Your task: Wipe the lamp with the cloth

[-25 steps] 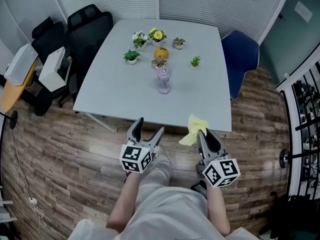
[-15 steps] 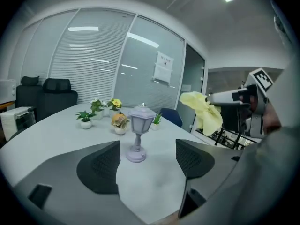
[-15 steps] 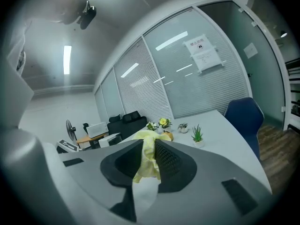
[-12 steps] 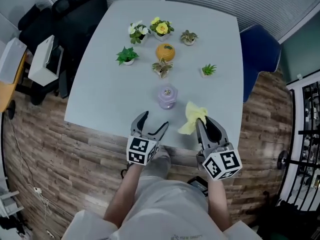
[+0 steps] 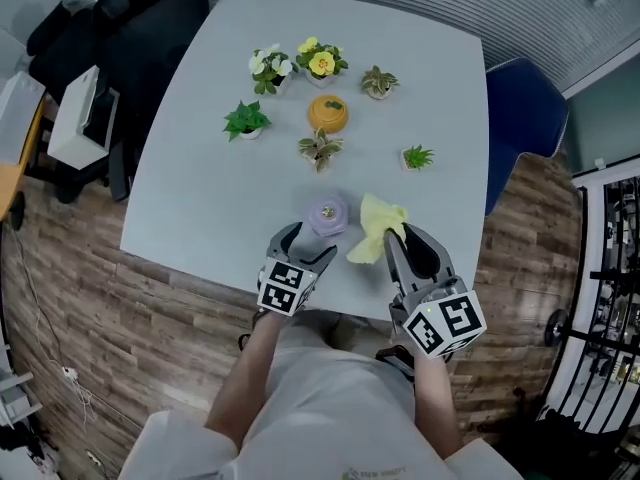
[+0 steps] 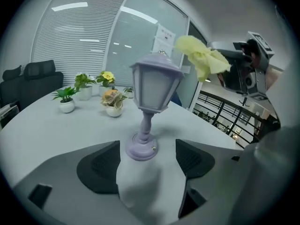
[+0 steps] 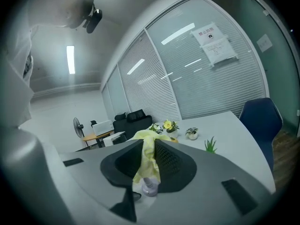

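A small lilac lantern-shaped lamp [image 5: 328, 213] stands upright on the white table [image 5: 200, 198] near its front edge. In the left gripper view the lamp [image 6: 149, 111] rises just ahead of the open jaws, its round base level with the pads, untouched. My left gripper [image 5: 305, 252] is open right before it. My right gripper [image 5: 397, 240] is shut on a yellow cloth [image 5: 375, 236], which bunches out of the fingertips just right of the lamp. The cloth [image 7: 149, 161] hangs between the right jaws and hides most of the lamp [image 7: 149, 188] behind it.
Several small potted plants [image 5: 246, 121] and an orange pot [image 5: 327, 114] stand on the far half of the table. A blue chair [image 5: 520, 128] is at the table's right, black chairs [image 5: 130, 28] at the left. Wooden floor [image 5: 120, 328] lies beneath me.
Both grippers have come forward over the table's front edge. The left now stands right at the lamp's base, and the right has carried the cloth up beside the lamp.
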{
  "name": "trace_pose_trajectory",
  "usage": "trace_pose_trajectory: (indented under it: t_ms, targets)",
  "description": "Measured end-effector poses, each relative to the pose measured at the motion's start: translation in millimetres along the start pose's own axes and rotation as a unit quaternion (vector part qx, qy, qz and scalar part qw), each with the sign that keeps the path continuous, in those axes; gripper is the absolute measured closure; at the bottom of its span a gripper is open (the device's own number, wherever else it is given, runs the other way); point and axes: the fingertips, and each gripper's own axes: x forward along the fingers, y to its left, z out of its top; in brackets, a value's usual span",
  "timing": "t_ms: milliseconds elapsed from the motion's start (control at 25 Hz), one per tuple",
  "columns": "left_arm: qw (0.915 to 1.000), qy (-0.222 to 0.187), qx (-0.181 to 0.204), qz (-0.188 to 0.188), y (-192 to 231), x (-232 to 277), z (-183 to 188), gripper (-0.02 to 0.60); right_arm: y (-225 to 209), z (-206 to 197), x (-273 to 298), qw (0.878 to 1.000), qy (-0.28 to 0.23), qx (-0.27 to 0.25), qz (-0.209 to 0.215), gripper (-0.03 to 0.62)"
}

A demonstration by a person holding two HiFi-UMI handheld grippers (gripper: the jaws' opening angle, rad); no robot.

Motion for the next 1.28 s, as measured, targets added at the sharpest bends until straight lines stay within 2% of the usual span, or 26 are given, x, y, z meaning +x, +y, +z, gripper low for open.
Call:
trace_pose_trajectory:
  t_ms: [320,560,680,1000,1280]
  targets:
    - [0.9995,0.023,0.013,0.019,6.8,18.6,-9.8,0.235,-2.9,9.6,24.0,0.998,0.017,-0.015,0.065,0.508]
    - [0.9958,0.055,0.065,0.034,6.8,32.5,-14.7,0.235,-5.5,12.6,28.5,0.994,0.028,-0.034,0.101,0.508]
    - [0.9940,0.065,0.077,0.043,9.6,37.6,-16.8,0.235,-9.1,11.3,27.7,0.992,0.031,-0.036,0.114,0.508]
    - [0.9902,0.065,0.116,0.044,6.4,48.7,-11.5,0.236,-4.4,8.7,34.2,0.987,0.041,-0.047,0.146,0.510]
    - [0.9907,0.046,0.120,0.046,12.1,46.3,-13.3,0.269,7.9,0.9,51.8,0.982,0.056,-0.074,0.164,0.510]
